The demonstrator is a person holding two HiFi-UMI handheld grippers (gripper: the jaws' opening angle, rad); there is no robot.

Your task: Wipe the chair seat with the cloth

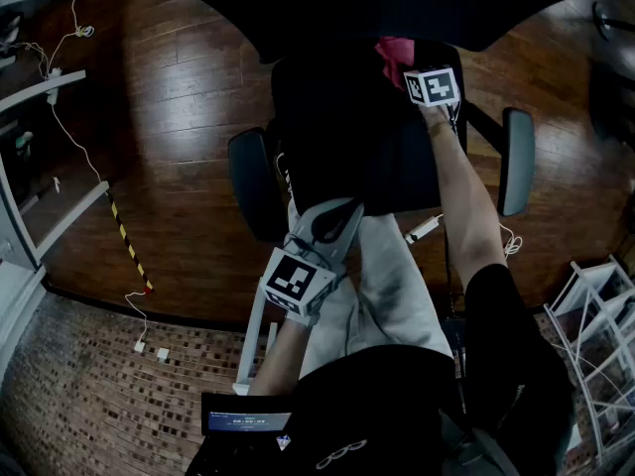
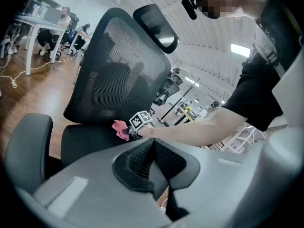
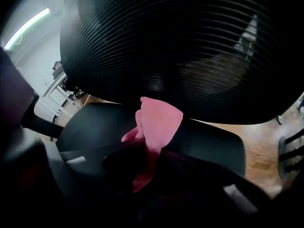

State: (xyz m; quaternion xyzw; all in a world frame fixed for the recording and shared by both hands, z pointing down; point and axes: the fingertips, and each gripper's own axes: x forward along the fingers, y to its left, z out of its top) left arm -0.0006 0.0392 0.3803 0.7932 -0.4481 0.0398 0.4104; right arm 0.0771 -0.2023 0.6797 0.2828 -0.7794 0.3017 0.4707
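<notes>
A black office chair stands in front of me, its seat dark in the head view and its mesh backrest tall in the left gripper view. My right gripper is stretched to the back of the seat, shut on a pink cloth that hangs from its jaws above the seat. The same cloth shows beside the right gripper's marker cube. My left gripper is held at the seat's front edge, jaws closed together with nothing between them.
The chair's armrests flank the seat. Wooden floor surrounds the chair, with cables and a white plug strip near its base. White furniture legs stand at the left and a white rack at the lower right.
</notes>
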